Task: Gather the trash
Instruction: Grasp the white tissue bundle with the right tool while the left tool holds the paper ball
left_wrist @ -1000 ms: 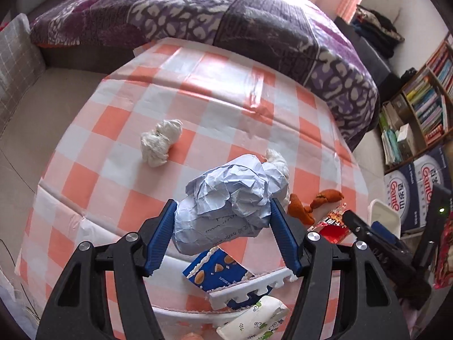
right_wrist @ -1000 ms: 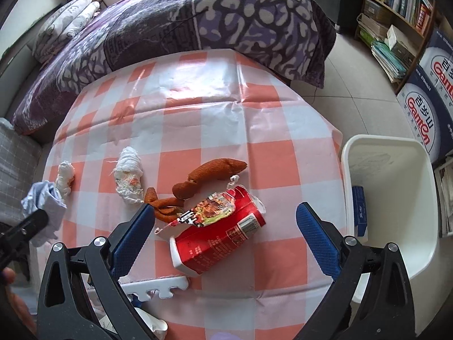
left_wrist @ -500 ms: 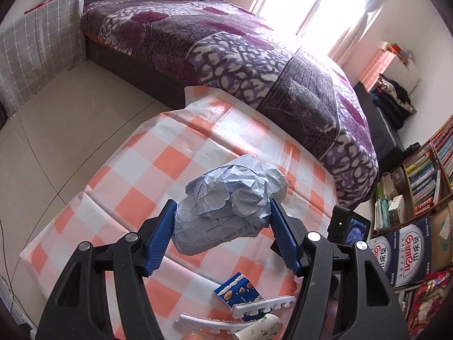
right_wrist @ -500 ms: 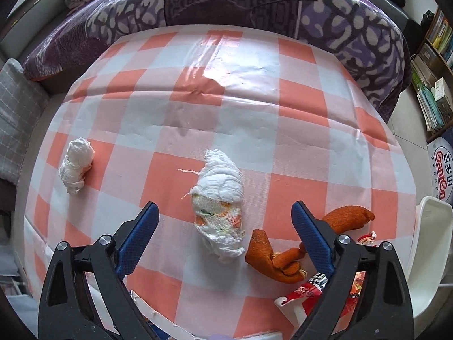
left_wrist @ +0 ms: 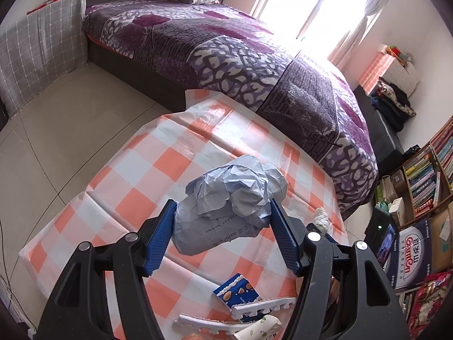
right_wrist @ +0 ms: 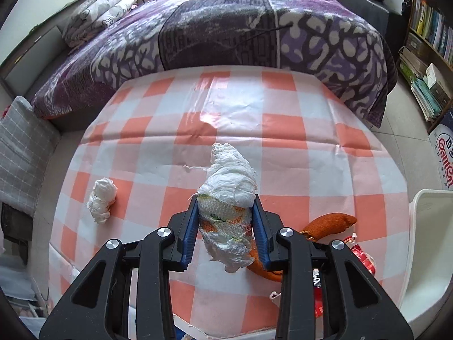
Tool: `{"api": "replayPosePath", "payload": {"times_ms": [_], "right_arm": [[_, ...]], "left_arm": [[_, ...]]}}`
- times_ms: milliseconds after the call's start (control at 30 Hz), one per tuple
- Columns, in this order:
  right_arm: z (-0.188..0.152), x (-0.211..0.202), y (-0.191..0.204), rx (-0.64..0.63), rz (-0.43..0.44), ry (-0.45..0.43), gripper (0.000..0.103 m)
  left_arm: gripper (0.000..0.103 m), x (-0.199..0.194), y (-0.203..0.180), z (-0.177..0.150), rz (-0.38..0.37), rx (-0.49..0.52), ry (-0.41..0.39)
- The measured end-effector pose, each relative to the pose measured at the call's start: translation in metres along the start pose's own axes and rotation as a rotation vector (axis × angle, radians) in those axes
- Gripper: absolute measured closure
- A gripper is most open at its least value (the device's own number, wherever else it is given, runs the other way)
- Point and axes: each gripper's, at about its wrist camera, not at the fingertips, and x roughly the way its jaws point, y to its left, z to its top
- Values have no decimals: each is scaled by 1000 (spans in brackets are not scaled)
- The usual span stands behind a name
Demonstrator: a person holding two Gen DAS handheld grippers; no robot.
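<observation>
The white netted wad sits between the fingers of the right gripper, out in the middle of the checked tabletop. Those fingers have just been closing, and their blue pads now press its lower, orange-flecked part from both sides. The loose tail below the pads hangs free, so it could snag the orange peel just beside it and drag that along. The wad is soft and pinched low; my guess is it may slip or unravel on a quick swing.

The left gripper holds the crumpled blue-grey paper ball clamped between its fingers, lifted clear of the tabletop. The ball bulges well above the pads, so a jolt could tip it out, probably onto the floor beyond the near edge.

Other trash waits: a small white tissue ball toward the left edge, and a red carton by the right edge.

The white bin stands off the right edge. Only its rim and an inner wall show, so I cannot tell what is inside. A drop released too early would land on the tabletop or the floor.
</observation>
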Motion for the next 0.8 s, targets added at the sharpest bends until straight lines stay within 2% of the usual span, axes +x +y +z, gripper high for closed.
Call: {"api": "replayPosePath", "payload": {"times_ms": [233, 467, 633, 800], "right_arm": [[-3, -61, -23, 17, -67, -122, 69], [-19, -95, -54, 50, -92, -140, 69], [-31, -103, -75, 79, -93, -143, 69], [-44, -107, -96, 109, -115, -191, 69]], "left_arm": [[38, -14, -26, -12, 71, 74, -114], [38, -9, -40, -26, 74, 102, -103], [38, 0, -49, -36, 77, 122, -76], [38, 5, -60, -46, 91, 148, -78]]}}
